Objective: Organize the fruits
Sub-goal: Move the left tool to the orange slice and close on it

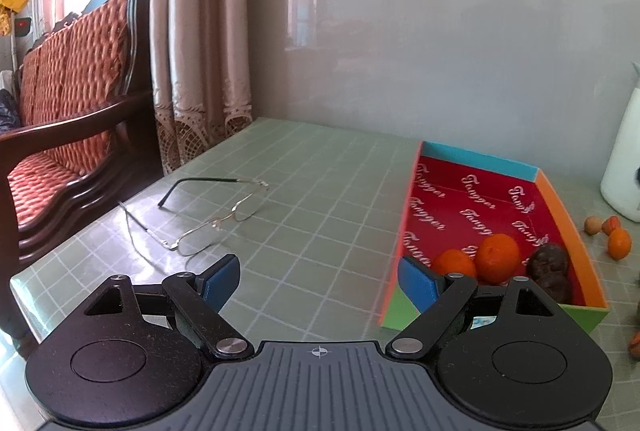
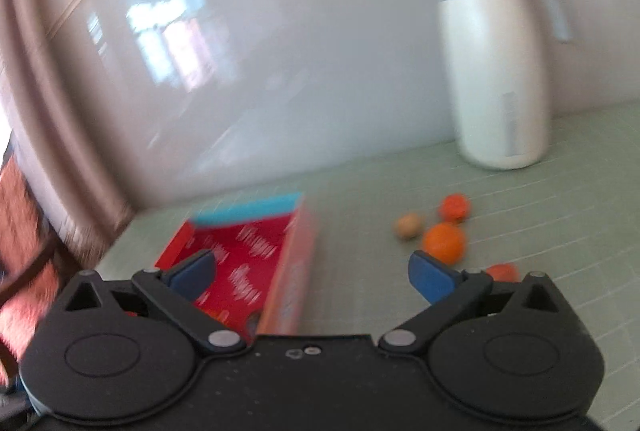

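Observation:
A shallow box (image 1: 558,199) with a red printed floor and coloured walls lies on the table. It holds two oranges (image 1: 498,257) and two dark fruits (image 1: 548,261) at its near end. My left gripper (image 1: 320,279) is open and empty, just left of the box's near corner. In the blurred right wrist view the box (image 2: 292,263) lies left of centre. To its right lie an orange (image 2: 444,243), a tan round fruit (image 2: 408,226), a small orange fruit (image 2: 454,207) and another orange fruit (image 2: 502,272). My right gripper (image 2: 312,271) is open and empty above the box's right wall.
Metal-framed glasses (image 1: 208,223) lie on the green checked tablecloth (image 1: 320,199) left of the box. A white thermos jug (image 2: 500,71) stands at the back right by the wall. A wooden bench with a red cushion (image 1: 68,103) stands past the table's left edge.

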{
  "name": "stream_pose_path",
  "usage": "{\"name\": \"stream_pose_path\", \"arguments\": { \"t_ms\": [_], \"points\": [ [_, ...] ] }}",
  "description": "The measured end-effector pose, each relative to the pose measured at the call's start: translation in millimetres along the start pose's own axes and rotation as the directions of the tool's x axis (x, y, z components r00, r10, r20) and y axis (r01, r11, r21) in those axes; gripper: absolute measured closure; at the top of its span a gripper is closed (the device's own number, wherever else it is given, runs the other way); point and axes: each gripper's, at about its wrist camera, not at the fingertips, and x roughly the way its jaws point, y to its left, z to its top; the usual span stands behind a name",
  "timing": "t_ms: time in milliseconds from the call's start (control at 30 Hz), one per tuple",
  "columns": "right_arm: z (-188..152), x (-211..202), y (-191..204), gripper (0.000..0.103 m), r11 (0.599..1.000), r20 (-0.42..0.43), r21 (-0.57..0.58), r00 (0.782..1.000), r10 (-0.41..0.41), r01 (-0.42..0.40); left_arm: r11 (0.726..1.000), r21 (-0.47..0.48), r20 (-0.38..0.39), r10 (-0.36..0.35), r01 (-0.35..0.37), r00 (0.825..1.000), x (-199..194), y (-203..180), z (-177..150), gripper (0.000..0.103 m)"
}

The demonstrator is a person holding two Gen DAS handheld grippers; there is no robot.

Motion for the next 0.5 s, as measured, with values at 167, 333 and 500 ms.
{"name": "stream_pose_path", "arguments": {
  "t_ms": [167, 333, 500],
  "points": [
    [13.5, -15.8, -39.4, 0.0, 0.999, 0.037, 0.029, 0.999, -0.033, 0.031, 0.999, 0.007, 0.016, -0.034, 0.034, 0.999, -5.4, -16.7, 4.0, 0.017],
    [23.2, -23.7, -73.6, 0.0, 0.997, -0.018, 0.064, 0.999, -0.049, 0.05, 0.997, 0.034, 0.033, -0.073, 0.072, 0.997, -12.0, -42.9, 6.1, 0.008],
    [25.6, -36.2, -95.5, 0.0, 0.988, -0.011, 0.014, 0.988, -0.152, 0.152, 0.99, 0.063, 0.047, -0.126, 0.123, 0.991, -19.9, -68.9, 7.5, 0.006]
  ]
}}
